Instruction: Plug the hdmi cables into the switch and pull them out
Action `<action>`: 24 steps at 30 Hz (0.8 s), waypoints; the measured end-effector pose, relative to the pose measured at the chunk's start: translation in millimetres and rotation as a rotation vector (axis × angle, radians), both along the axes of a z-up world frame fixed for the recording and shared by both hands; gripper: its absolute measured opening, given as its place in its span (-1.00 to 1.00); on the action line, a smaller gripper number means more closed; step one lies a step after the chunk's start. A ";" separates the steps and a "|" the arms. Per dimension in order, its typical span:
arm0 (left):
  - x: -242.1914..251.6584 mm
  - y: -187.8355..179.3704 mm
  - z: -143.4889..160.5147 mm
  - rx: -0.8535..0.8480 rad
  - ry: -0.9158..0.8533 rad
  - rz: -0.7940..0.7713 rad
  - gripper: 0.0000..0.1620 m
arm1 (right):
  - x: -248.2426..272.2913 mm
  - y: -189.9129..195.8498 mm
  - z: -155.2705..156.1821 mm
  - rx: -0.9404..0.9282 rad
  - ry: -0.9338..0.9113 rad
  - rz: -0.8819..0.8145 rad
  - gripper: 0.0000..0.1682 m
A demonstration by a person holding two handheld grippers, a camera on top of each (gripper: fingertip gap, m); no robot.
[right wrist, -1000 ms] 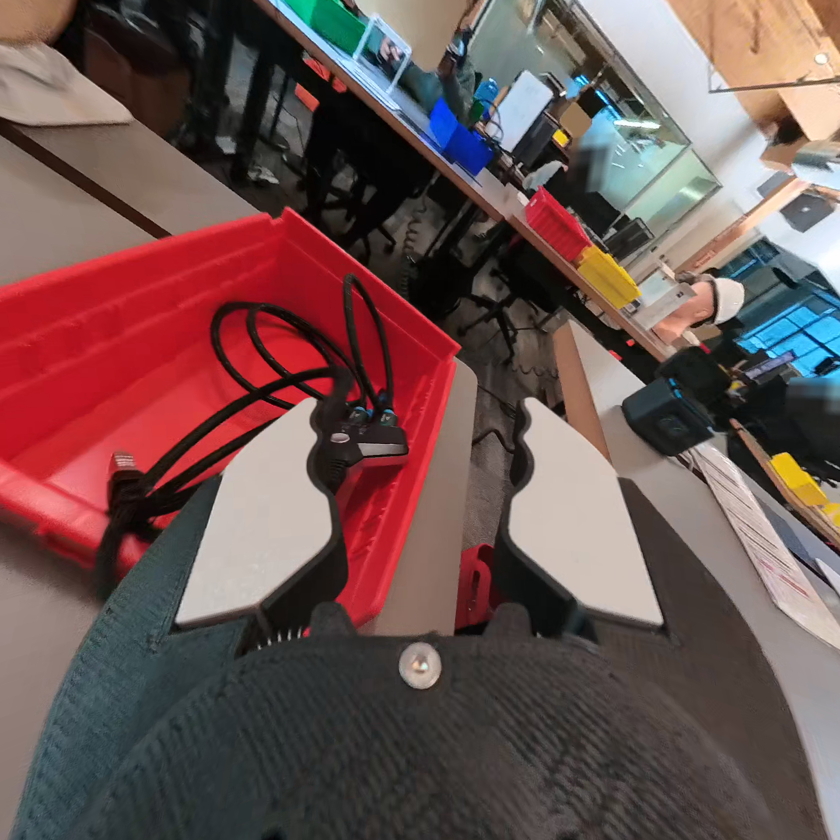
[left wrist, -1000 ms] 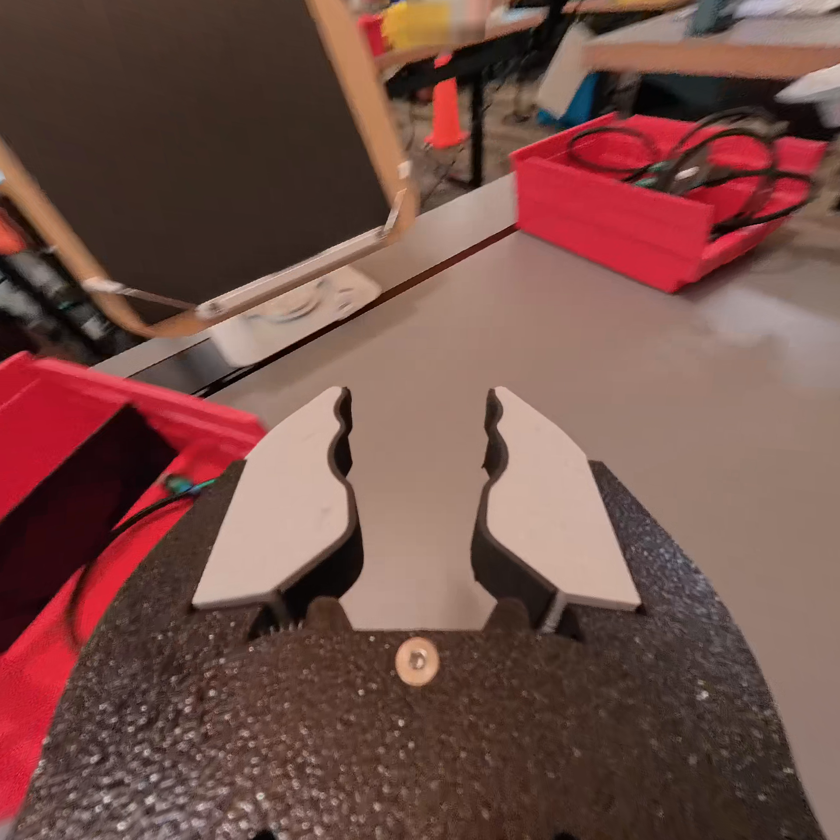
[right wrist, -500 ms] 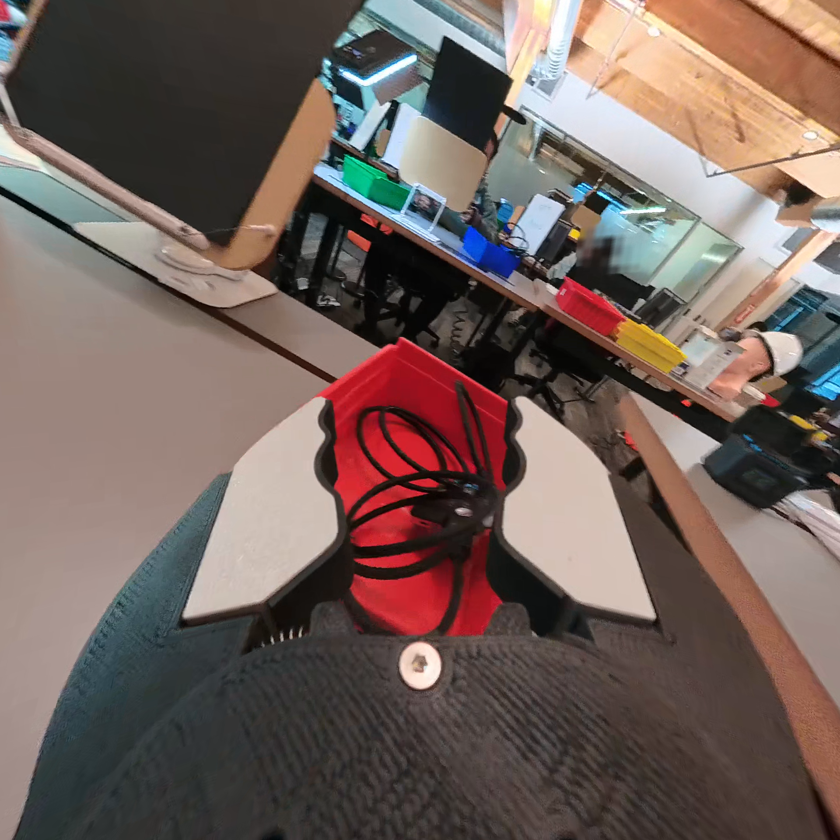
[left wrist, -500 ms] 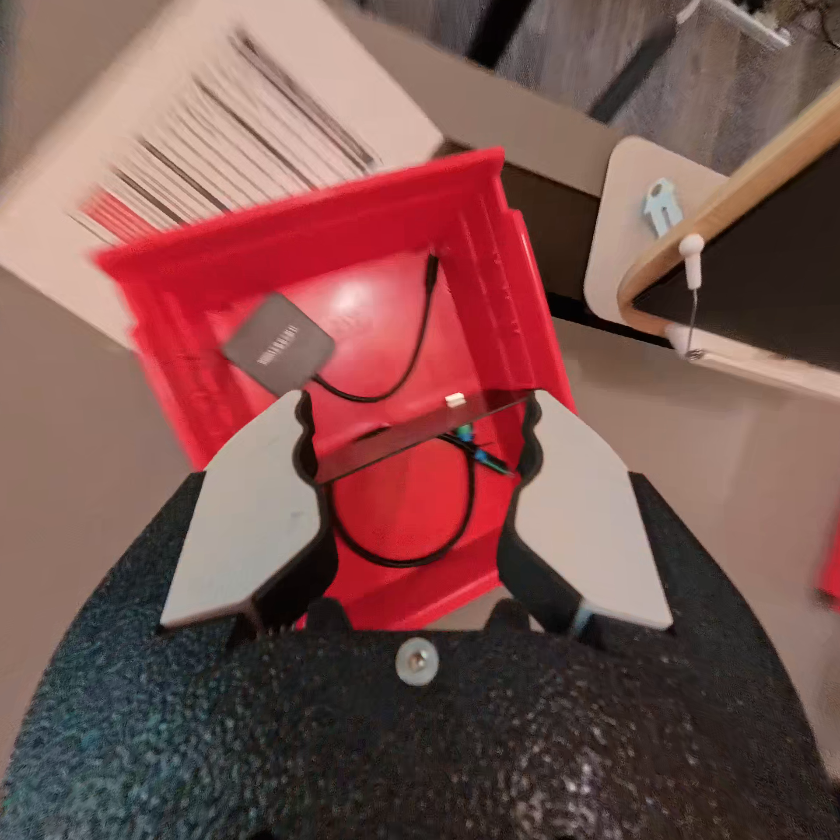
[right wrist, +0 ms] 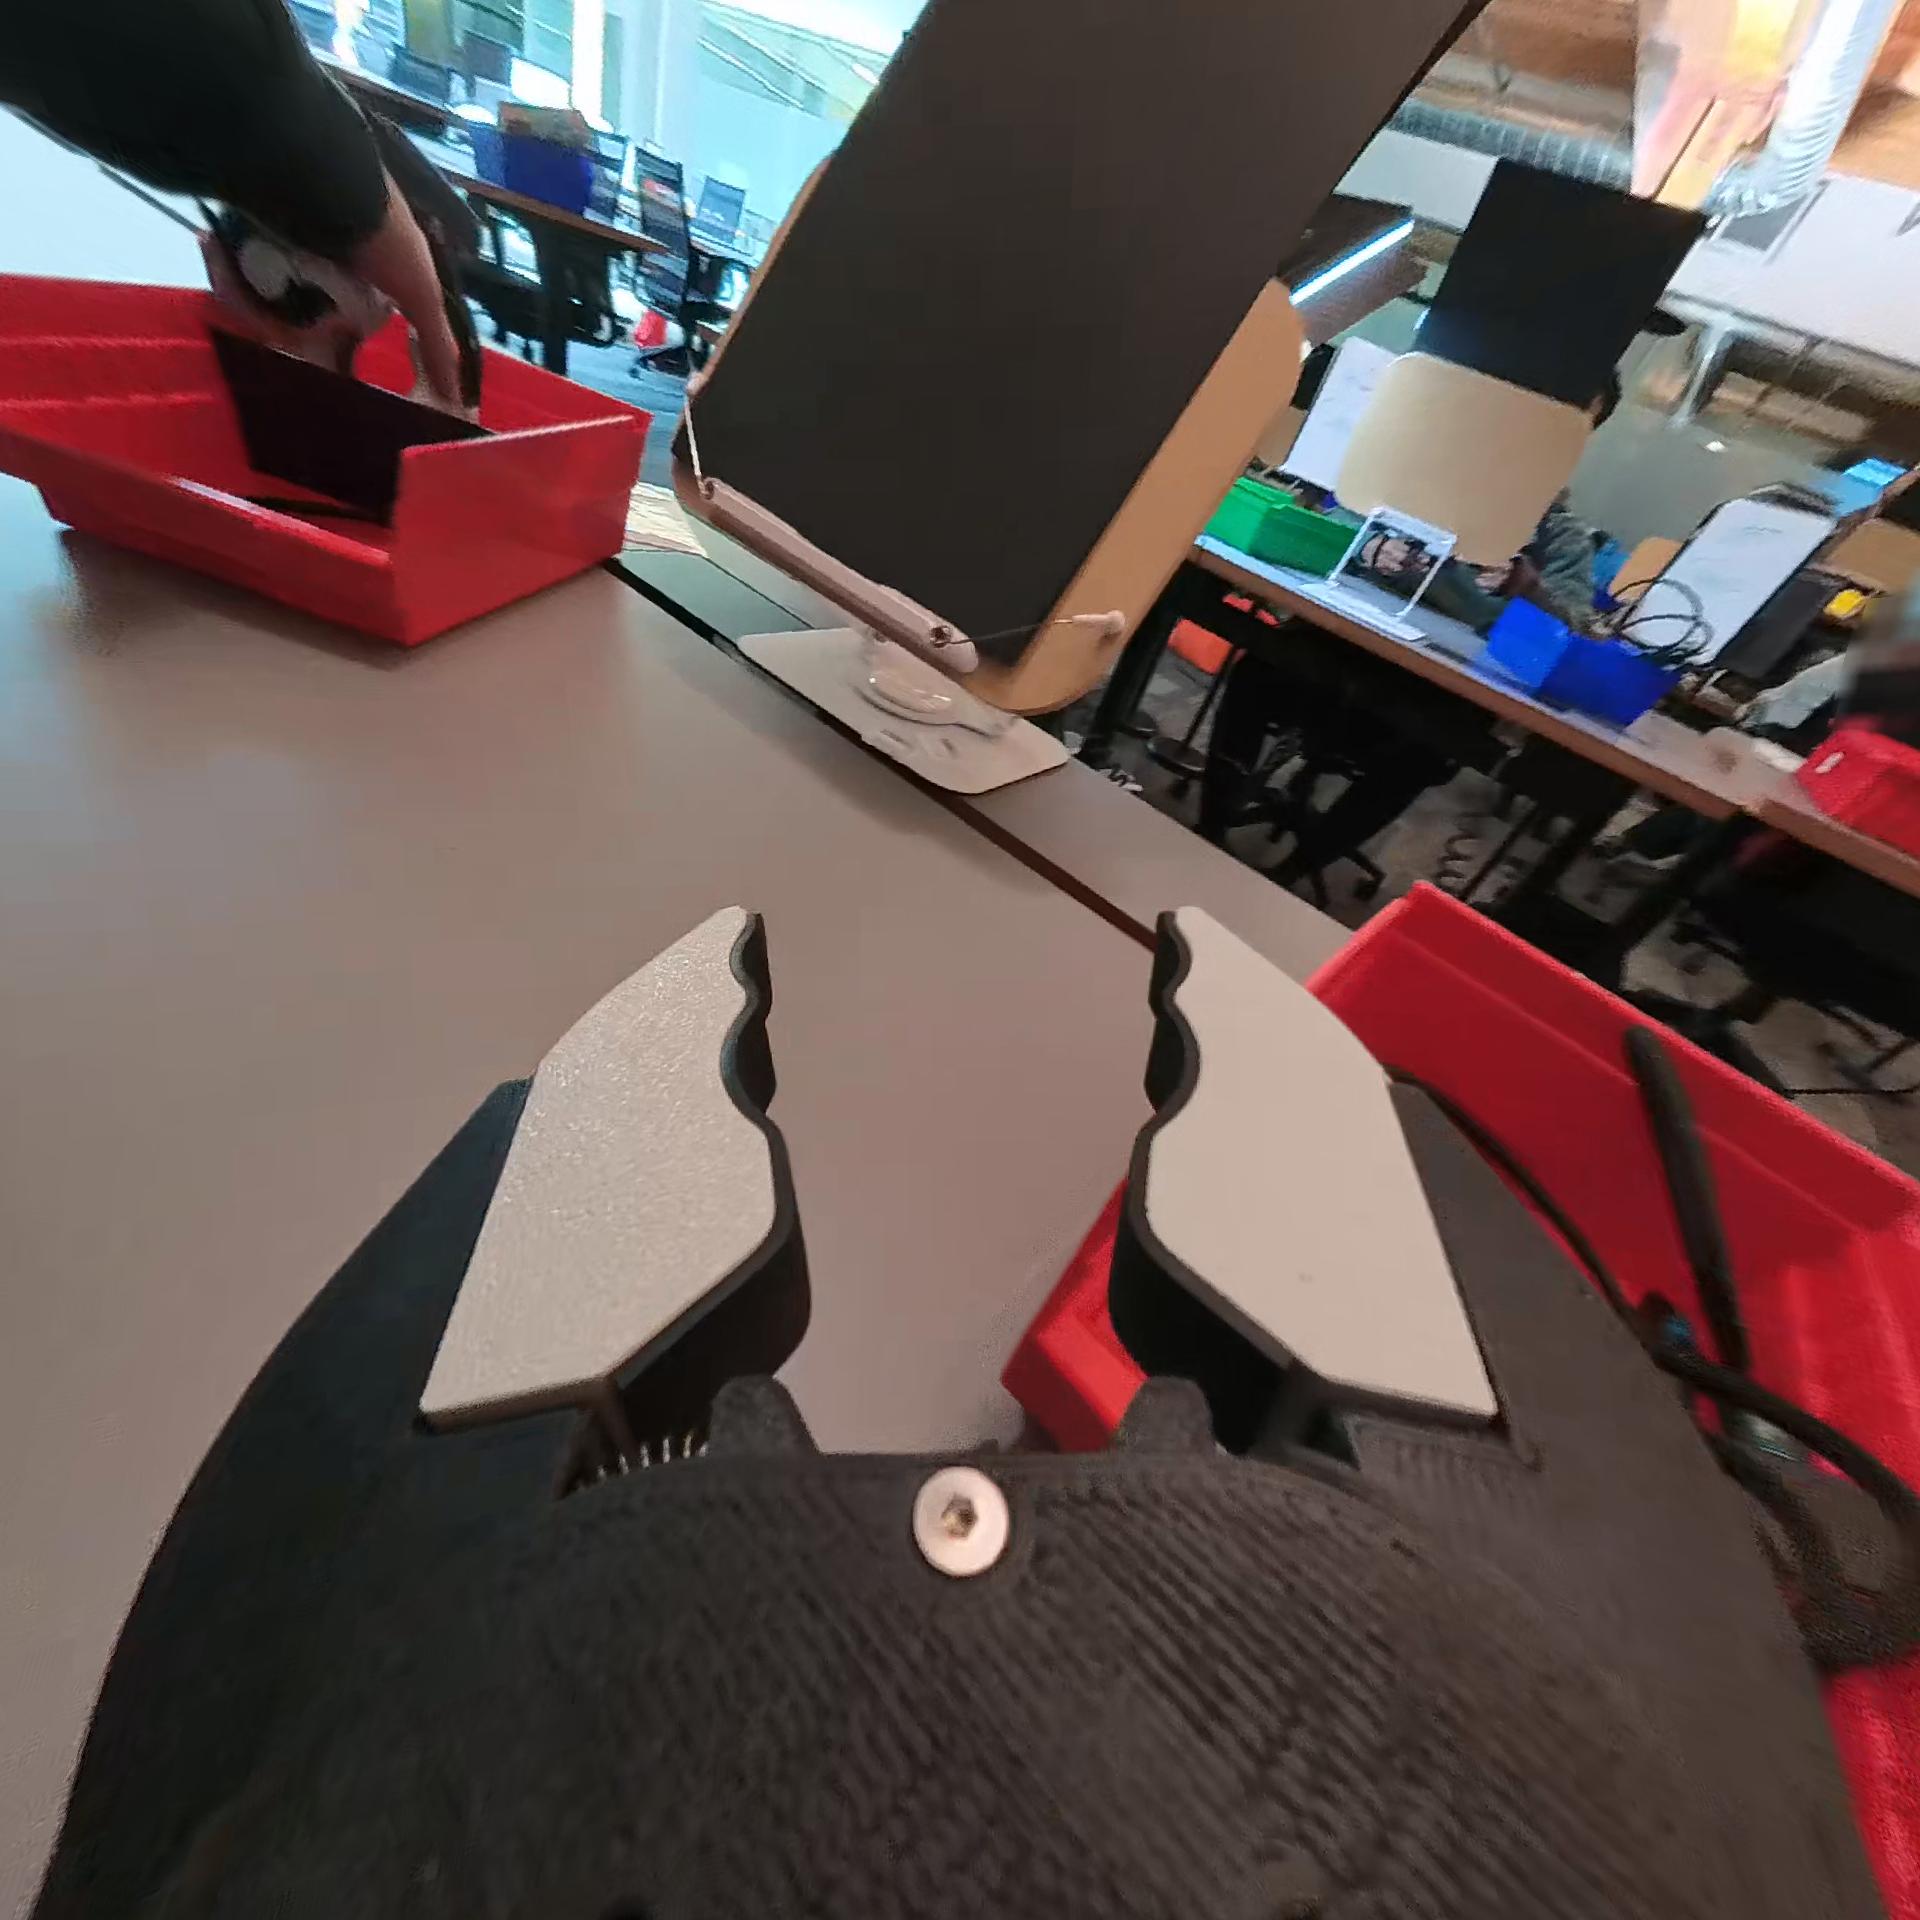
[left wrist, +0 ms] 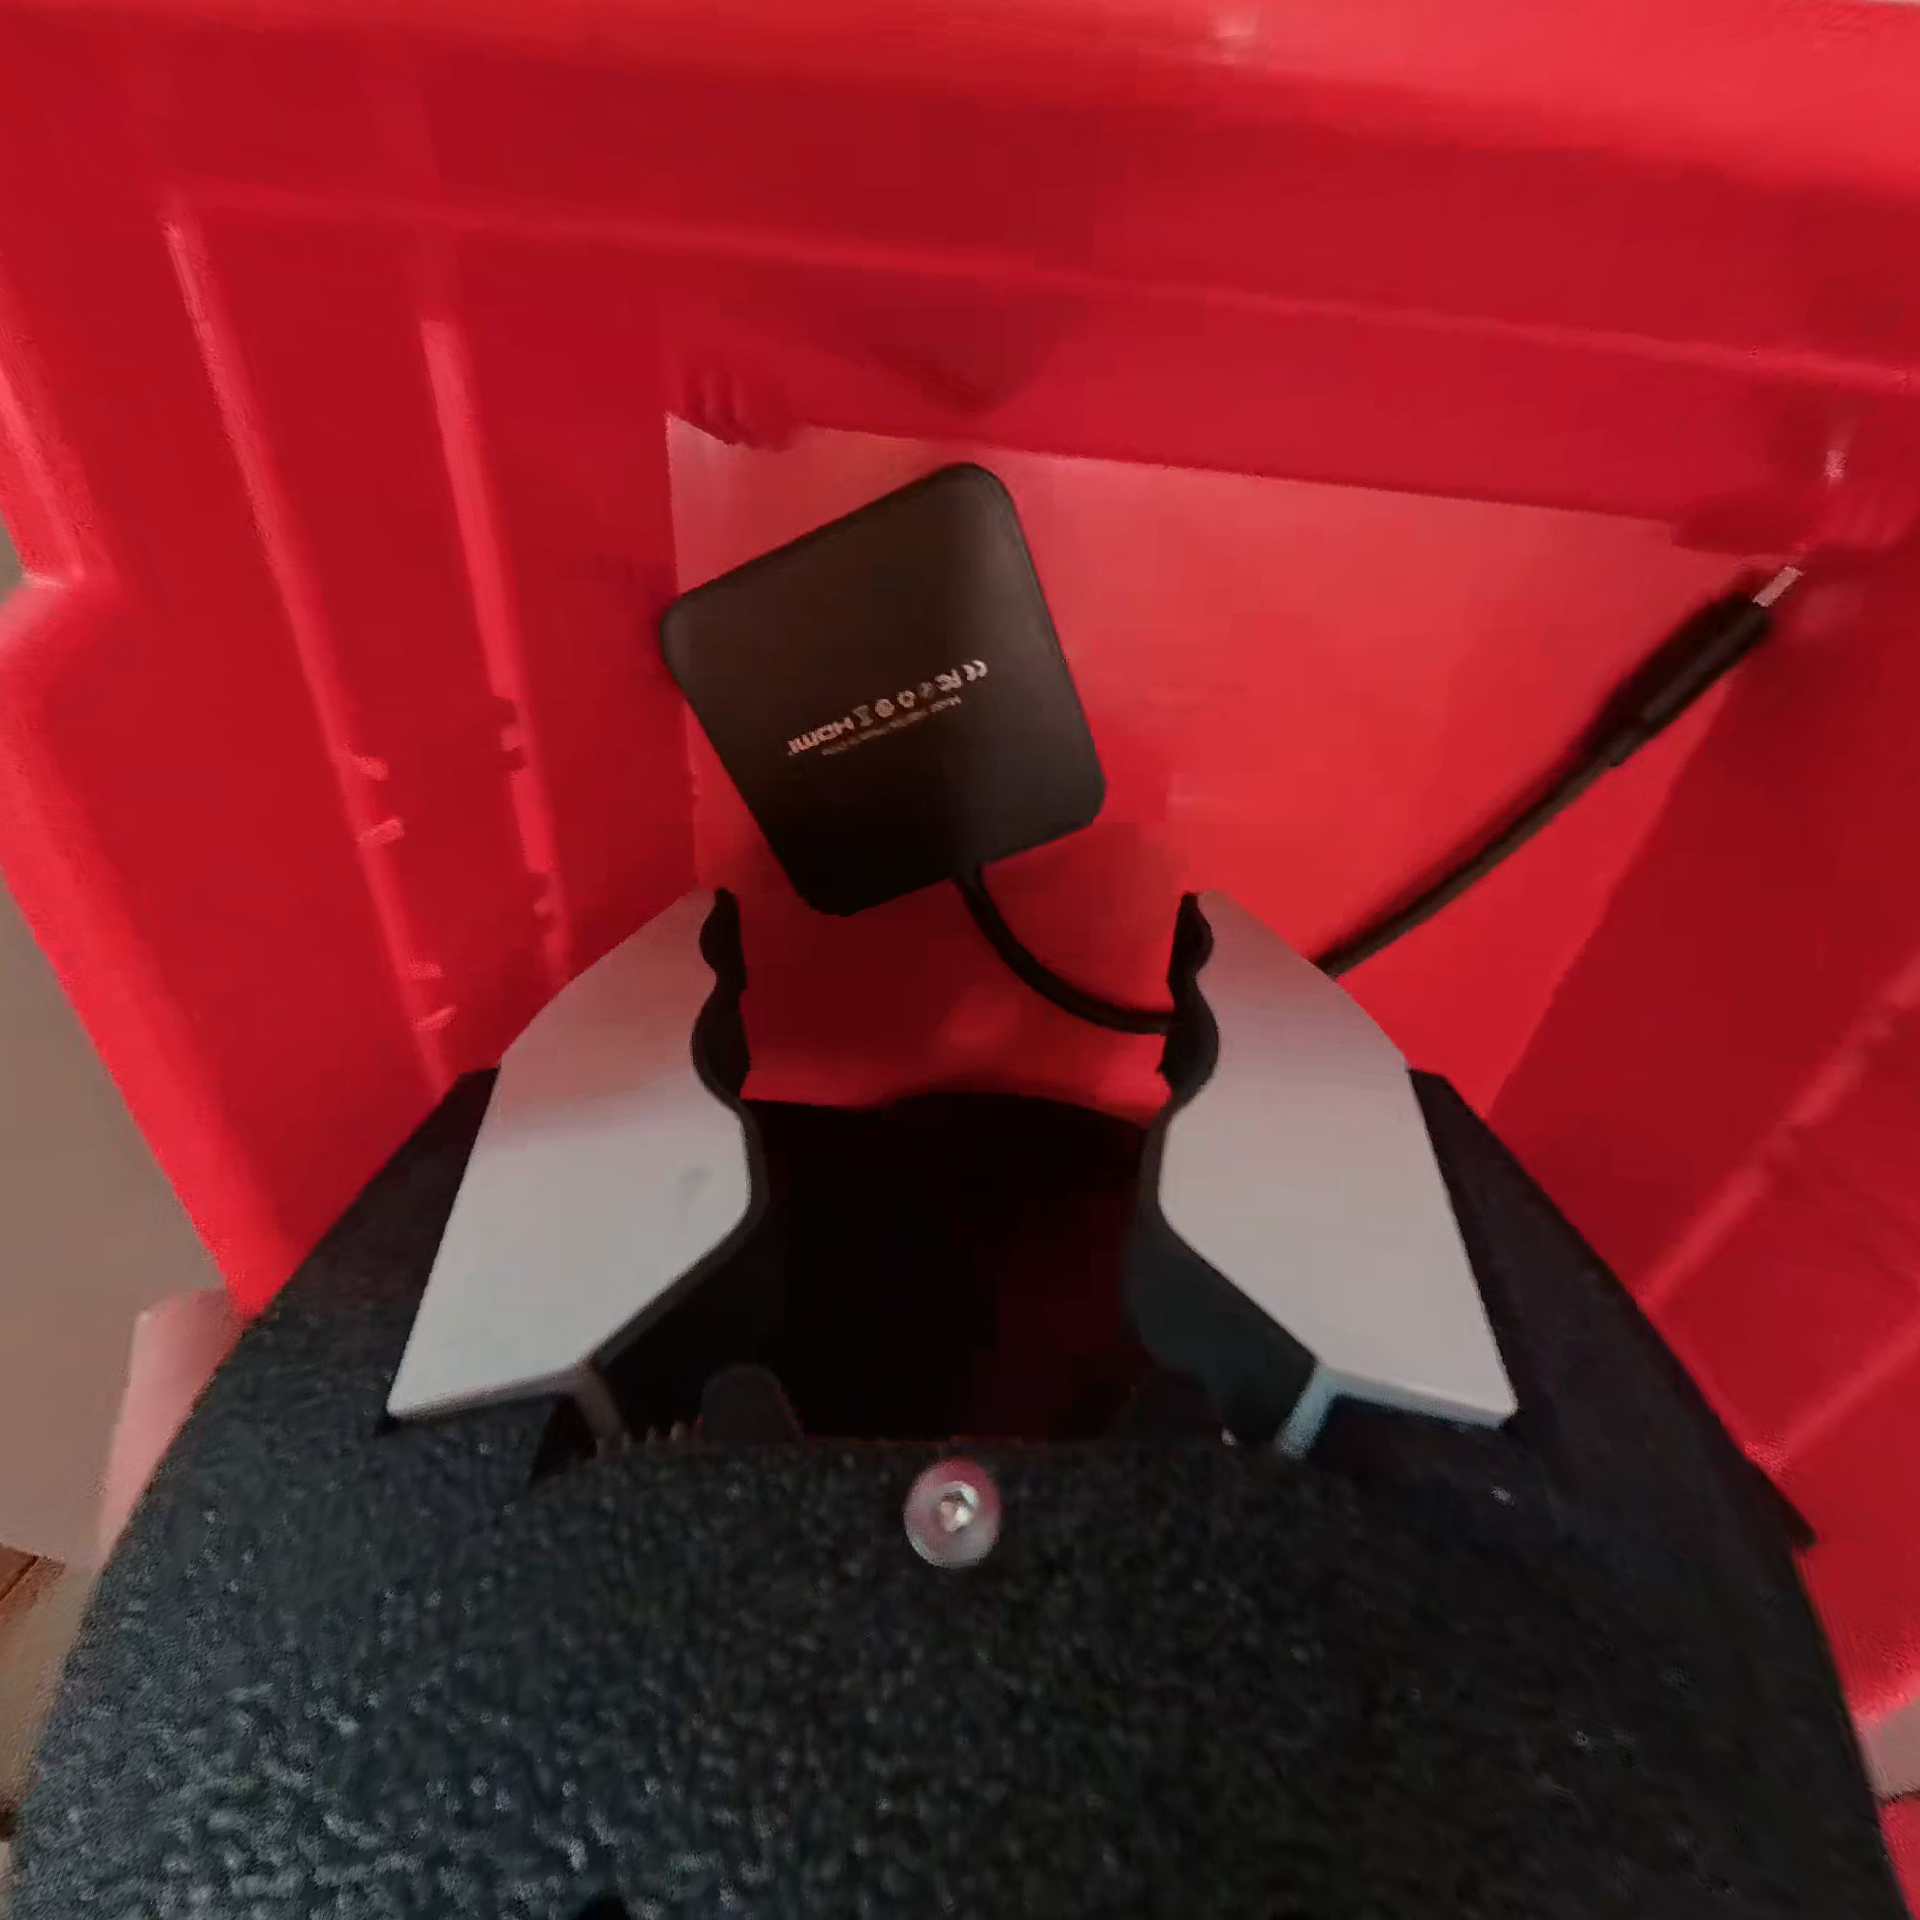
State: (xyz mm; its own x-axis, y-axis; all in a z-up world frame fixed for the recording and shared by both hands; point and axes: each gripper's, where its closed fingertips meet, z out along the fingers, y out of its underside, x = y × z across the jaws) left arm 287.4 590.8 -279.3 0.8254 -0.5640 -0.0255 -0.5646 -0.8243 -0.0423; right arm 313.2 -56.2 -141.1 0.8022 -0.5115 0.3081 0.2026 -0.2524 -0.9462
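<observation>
Left tongs (left wrist: pixel 956 935): spread wide with nothing between them, lowered into a red bin (left wrist: pixel 312 623) and aimed down at its floor, probably so the tips can straddle the switch.
Switch (left wrist: pixel 883 686): a flat black square lying on the bin floor just ahead of the tips, turned cornerwise; not touched.
Switch lead (left wrist: pixel 1060 987): a short black cord that leaves the box's near corner, passes behind the right finger and ends in a plug (left wrist: pixel 1683 686) resting toward the bin's right wall.
Right tongs (right wrist: pixel 961 935): also wide apart and empty, hovering above the grey bench (right wrist: pixel 416 883), apparently waiting their turn.
HDMI cables (right wrist: pixel 1704 1247): black, lying loose in a second red bin (right wrist: pixel 1558 1039) just right of these tongs, unplugged.
Far side of the bench: the first bin with a person's hand (right wrist: pixel 312 270) over it, and a tilted dark panel (right wrist: pixel 1018 312) on a white base.
Step in hand: fetching the switch; no plugging begun.
</observation>
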 end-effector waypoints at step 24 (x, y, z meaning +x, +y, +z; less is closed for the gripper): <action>0.0 -6.1 -11.8 -0.041 0.207 -0.192 -0.45 | 2.1 12.1 -26.1 -0.011 0.070 0.055 -0.18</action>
State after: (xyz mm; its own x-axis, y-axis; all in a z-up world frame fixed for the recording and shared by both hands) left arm 287.4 584.8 -291.1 0.6831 -0.7134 -0.1564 -0.7035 -0.7003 0.1215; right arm 315.3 -44.1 -167.2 0.8488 -0.4627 0.2559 0.1502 -0.2530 -0.9557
